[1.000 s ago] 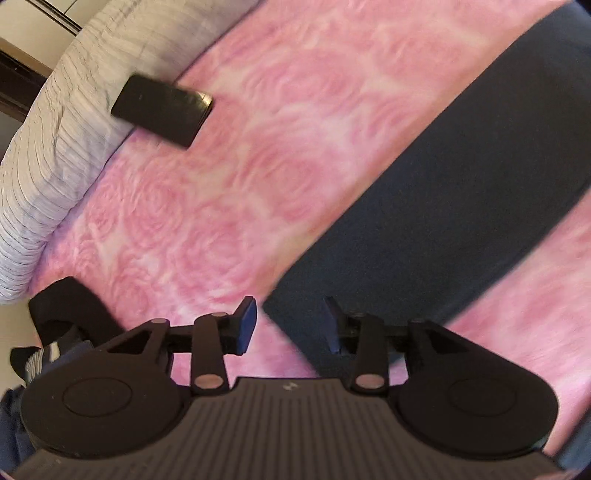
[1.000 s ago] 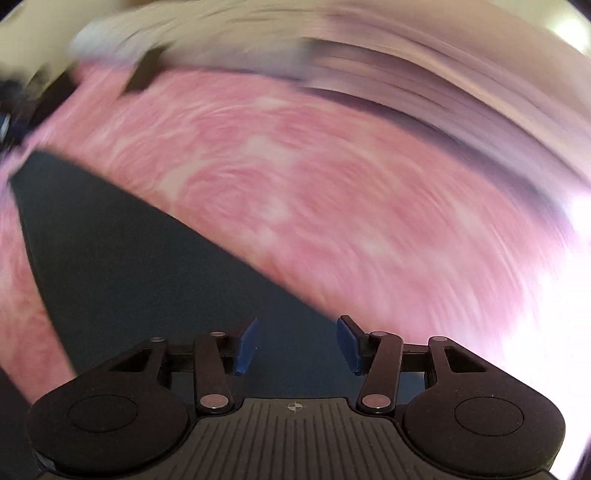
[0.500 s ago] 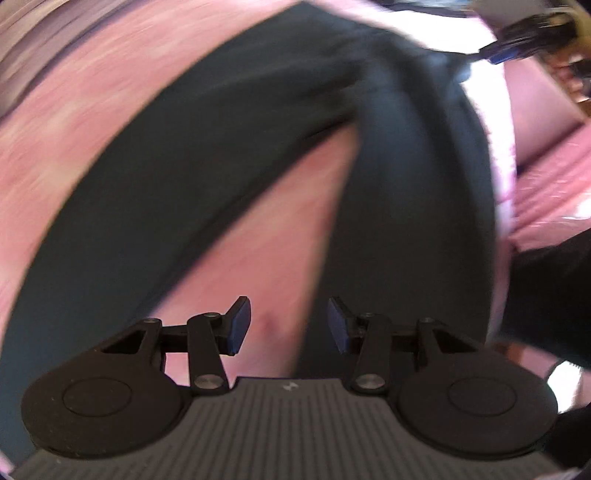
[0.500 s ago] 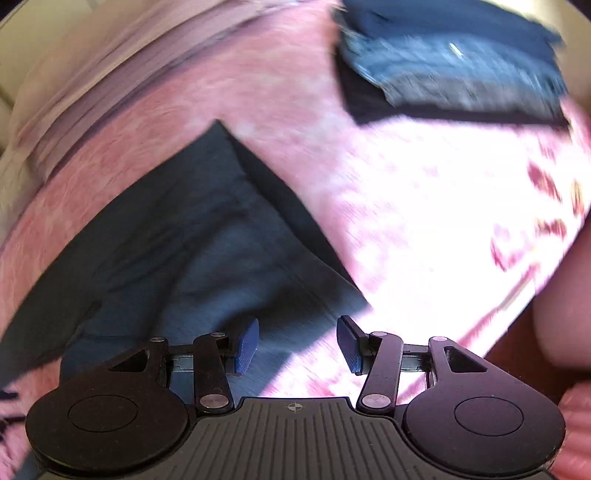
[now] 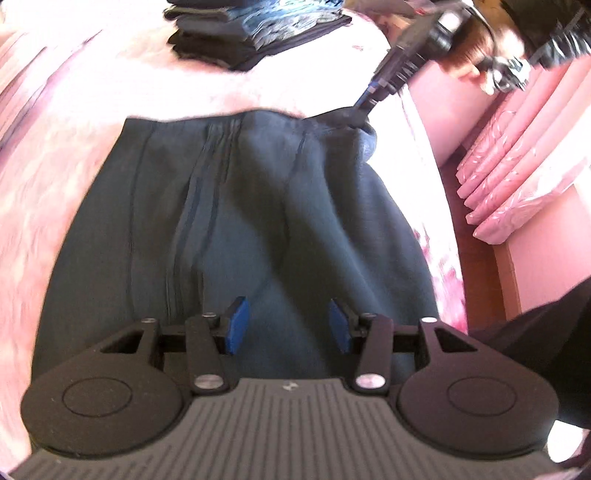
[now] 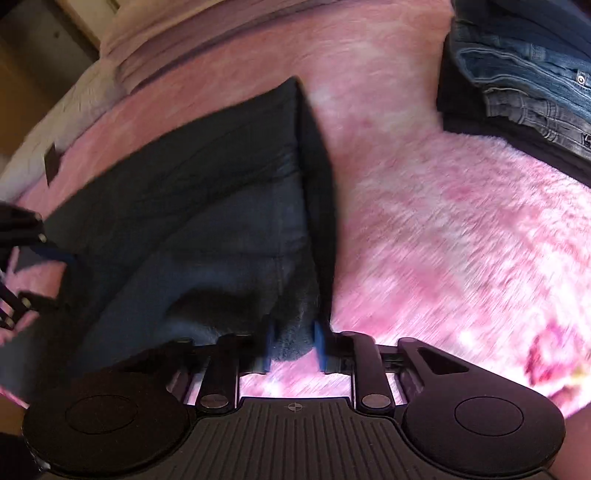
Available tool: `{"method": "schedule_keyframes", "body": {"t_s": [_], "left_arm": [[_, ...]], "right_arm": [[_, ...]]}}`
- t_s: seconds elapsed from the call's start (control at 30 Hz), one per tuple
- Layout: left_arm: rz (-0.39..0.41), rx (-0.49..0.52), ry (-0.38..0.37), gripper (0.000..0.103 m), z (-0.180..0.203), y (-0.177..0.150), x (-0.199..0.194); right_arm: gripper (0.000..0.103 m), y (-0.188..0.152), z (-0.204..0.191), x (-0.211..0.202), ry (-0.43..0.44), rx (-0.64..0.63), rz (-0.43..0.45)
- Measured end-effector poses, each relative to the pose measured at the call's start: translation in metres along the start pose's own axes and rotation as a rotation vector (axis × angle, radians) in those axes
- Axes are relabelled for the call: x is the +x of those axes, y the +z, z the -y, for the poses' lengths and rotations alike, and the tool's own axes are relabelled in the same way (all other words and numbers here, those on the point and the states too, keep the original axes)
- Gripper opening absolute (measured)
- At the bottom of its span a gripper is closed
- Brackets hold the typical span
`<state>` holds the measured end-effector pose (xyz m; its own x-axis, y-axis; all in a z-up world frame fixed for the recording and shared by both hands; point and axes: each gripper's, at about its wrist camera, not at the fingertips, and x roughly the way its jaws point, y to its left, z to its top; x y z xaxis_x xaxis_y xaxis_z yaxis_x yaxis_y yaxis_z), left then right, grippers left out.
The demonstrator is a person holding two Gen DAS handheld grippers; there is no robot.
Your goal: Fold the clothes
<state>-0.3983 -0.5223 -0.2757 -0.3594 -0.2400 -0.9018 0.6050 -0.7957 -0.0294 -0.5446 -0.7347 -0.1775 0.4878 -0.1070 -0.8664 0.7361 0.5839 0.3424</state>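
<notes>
Dark blue-green trousers (image 5: 258, 206) lie spread on a fluffy pink blanket (image 5: 55, 177). Just above the near part of the cloth hovers my left gripper (image 5: 288, 325), open, nothing between its blue pads. At the far right corner of the trousers, my right gripper (image 5: 364, 107) pinches the fabric edge, a hand (image 5: 469, 59) holding it. In the right wrist view the right gripper (image 6: 292, 345) is shut on a bunched corner of the trousers (image 6: 207, 221), its blue pads pressing the cloth from both sides. Part of the left gripper (image 6: 26, 236) shows at the left edge.
A stack of folded jeans and dark clothes (image 5: 258, 33) (image 6: 517, 85) sits on the blanket beyond the trousers. Pink pleated fabric (image 5: 524, 158) hangs to the right of the bed. A grey-white pillow (image 6: 74, 110) and a small dark flat object (image 6: 51, 166) lie far off.
Both grippers swung from the trouser legs to the other end of the garment. The right gripper's fingers have closed on a corner of the cloth. The left stays open.
</notes>
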Motion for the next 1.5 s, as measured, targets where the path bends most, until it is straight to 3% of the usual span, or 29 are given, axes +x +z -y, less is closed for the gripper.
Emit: {"method": "schedule_keyframes", "body": {"t_s": [0.1, 0.2, 0.27, 0.33, 0.47, 0.63, 0.67, 0.7, 0.73, 0.8, 0.93, 1.0, 1.03, 1.07, 1.1, 1.27, 1.4, 1.5], "left_arm": [[0.007, 0.035, -0.018, 0.043, 0.001, 0.023, 0.016], [-0.014, 0.066, -0.046, 0.043, 0.008, 0.038, 0.035], [-0.029, 0.090, -0.067, 0.043, 0.014, 0.043, 0.045], [-0.046, 0.115, -0.089, 0.043, 0.022, 0.044, 0.053], [-0.087, 0.149, -0.116, 0.043, 0.037, 0.038, 0.065], [-0.138, 0.195, -0.143, 0.043, 0.055, 0.024, 0.075], [-0.139, 0.202, -0.147, 0.043, 0.058, 0.023, 0.075], [-0.140, 0.209, -0.152, 0.043, 0.060, 0.023, 0.075], [-0.141, 0.213, -0.159, 0.043, 0.063, 0.023, 0.075], [-0.139, 0.209, -0.175, 0.043, 0.066, 0.025, 0.074], [-0.135, 0.111, -0.145, 0.043, 0.059, 0.015, 0.061], [-0.133, 0.053, -0.124, 0.043, 0.054, 0.007, 0.053], [-0.132, 0.024, -0.114, 0.043, 0.051, 0.004, 0.049], [-0.131, -0.005, -0.103, 0.043, 0.049, 0.000, 0.045], [-0.130, -0.034, -0.093, 0.043, 0.046, -0.003, 0.040], [-0.128, -0.188, -0.037, 0.043, 0.033, -0.025, 0.019], [-0.189, -0.385, 0.032, 0.044, 0.026, -0.091, -0.004], [-0.254, -0.458, 0.067, 0.044, 0.035, -0.147, -0.015]], "right_arm": [[0.018, 0.019, 0.024, -0.007, 0.017, 0.082, 0.001], [0.021, 0.016, 0.032, -0.012, 0.044, 0.127, -0.012], [0.051, 0.003, 0.034, -0.022, 0.019, 0.168, 0.042], [0.058, -0.017, 0.037, -0.033, -0.026, 0.252, 0.109], [0.058, -0.058, 0.040, -0.028, 0.055, 0.453, 0.166], [0.057, -0.074, 0.043, 0.008, 0.149, 0.596, 0.213], [0.042, -0.074, 0.047, 0.012, 0.178, 0.638, 0.237], [0.018, -0.074, 0.051, 0.013, 0.199, 0.679, 0.250], [0.005, -0.072, 0.056, 0.010, 0.209, 0.710, 0.249], [0.005, -0.068, 0.058, -0.005, 0.171, 0.688, 0.250], [0.005, -0.066, 0.043, -0.025, 0.038, 0.526, 0.194], [0.006, -0.068, 0.041, -0.019, 0.003, 0.549, 0.192], [0.013, -0.068, 0.042, -0.017, -0.016, 0.569, 0.192], [0.030, -0.069, 0.042, -0.015, -0.035, 0.589, 0.193], [0.035, -0.069, 0.042, -0.015, -0.064, 0.599, 0.202], [0.038, -0.071, 0.021, -0.035, -0.195, 0.563, 0.280], [0.038, -0.079, -0.009, -0.025, -0.178, 0.547, 0.246], [0.038, -0.091, -0.035, -0.010, -0.134, 0.536, 0.178]]}}
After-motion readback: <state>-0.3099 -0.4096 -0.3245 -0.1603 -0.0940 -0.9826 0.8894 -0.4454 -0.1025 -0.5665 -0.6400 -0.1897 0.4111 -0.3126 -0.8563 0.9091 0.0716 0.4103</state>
